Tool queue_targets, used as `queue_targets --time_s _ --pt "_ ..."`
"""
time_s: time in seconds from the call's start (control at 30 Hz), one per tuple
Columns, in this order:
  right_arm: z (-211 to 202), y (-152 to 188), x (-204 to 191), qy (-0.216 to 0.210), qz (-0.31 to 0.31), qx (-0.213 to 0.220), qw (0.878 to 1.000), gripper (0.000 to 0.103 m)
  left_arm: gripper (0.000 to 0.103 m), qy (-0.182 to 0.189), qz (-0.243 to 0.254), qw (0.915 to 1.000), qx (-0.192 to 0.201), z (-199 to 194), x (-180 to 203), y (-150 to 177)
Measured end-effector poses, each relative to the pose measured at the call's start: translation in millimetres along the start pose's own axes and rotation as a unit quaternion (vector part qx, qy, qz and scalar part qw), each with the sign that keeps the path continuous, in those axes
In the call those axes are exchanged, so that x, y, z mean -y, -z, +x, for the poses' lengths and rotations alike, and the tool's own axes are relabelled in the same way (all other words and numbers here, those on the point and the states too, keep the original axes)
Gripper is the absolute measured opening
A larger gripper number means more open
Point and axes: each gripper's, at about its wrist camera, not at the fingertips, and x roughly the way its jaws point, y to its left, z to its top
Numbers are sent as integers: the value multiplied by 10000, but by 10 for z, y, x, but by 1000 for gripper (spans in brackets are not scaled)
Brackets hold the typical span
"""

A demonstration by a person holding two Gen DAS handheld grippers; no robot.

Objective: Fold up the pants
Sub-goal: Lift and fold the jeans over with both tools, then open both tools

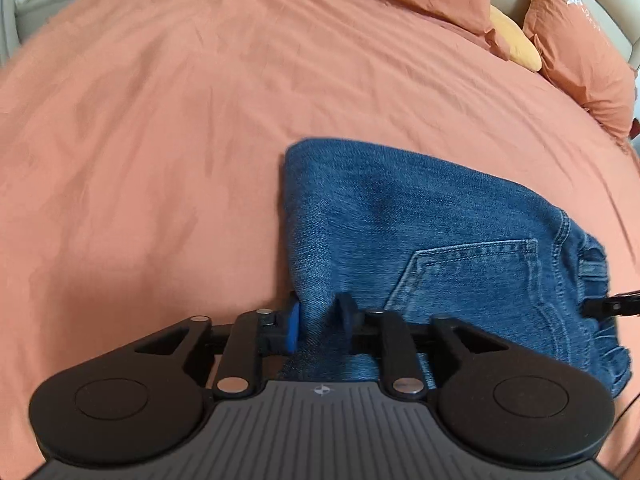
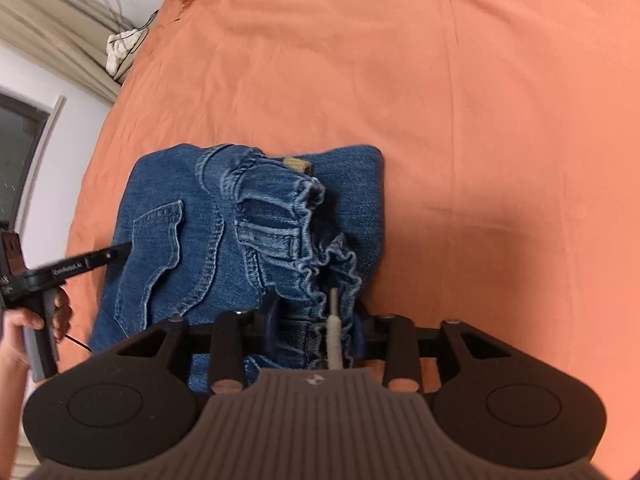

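the left hand-held gripper [image 1: 318, 326] has a fold of denim between its blue pads, though there seems to be slack around the cloth, so i'd call it loosened rather than clamping. the right hand-held gripper [image 2: 314, 326] straddles the bunched elastic waistband and its pale drawstring [image 2: 334, 336], jaws apart about as loosely. the pants [image 2: 208, 240] lie folded into a compact bundle on the orange bed [image 2: 480, 120], directly ahead of and below both tools, back pocket [image 1: 472, 276] facing up. the bundle's longer side looks to run from one gripper to the other, left at the plain fold edge, right at the waistband end, pillows [image 1: 580, 40] well apart
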Motion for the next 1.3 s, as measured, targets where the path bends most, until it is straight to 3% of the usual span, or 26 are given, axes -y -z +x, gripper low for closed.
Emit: queue_targets --time_s 0.13,0.23,0.3,0.37,0.43,0.57,0.77,1.0,1.13,1.3 --pt "-233 103 -241 443 -698 435 9956 44 31 -249 335 9990 190 -309 72 78" --pt "-464 174 -475 903 -1305 961 9826 44 31 -210 541 9982 148 -506 156 189" --pt "-538 181 -608 972 -1563 1185 9757 33 31 -272 740 9969 45 -591 237 294" --pt "-491 136 -743 958 -1738 1234 9723 22 31 -273 909 9955 -85 -638 321 393" --pt "-387 97 -846 1036 -1904 1221 9686 21 31 -306 1013 9942 -182 -669 375 473" --pt "24 -35 -832 1654 -2009 991 9605 17 31 -331 1042 9937 -242 -734 415 564" --pt "-24 -71 -826 1711 -1902 1011 9614 19 31 -348 1097 9929 -310 -805 420 653" --pt "-449 596 -991 1299 -2091 1155 9623 19 31 -534 1570 9852 -428 -832 551 895" --pt "-436 979 -992 1415 -2137 1261 9583 19 30 -726 1734 9806 -552 -738 580 1025" --pt "-274 1273 -868 1372 -1918 1265 9635 19 27 -830 1823 9772 -705 -575 564 1136"
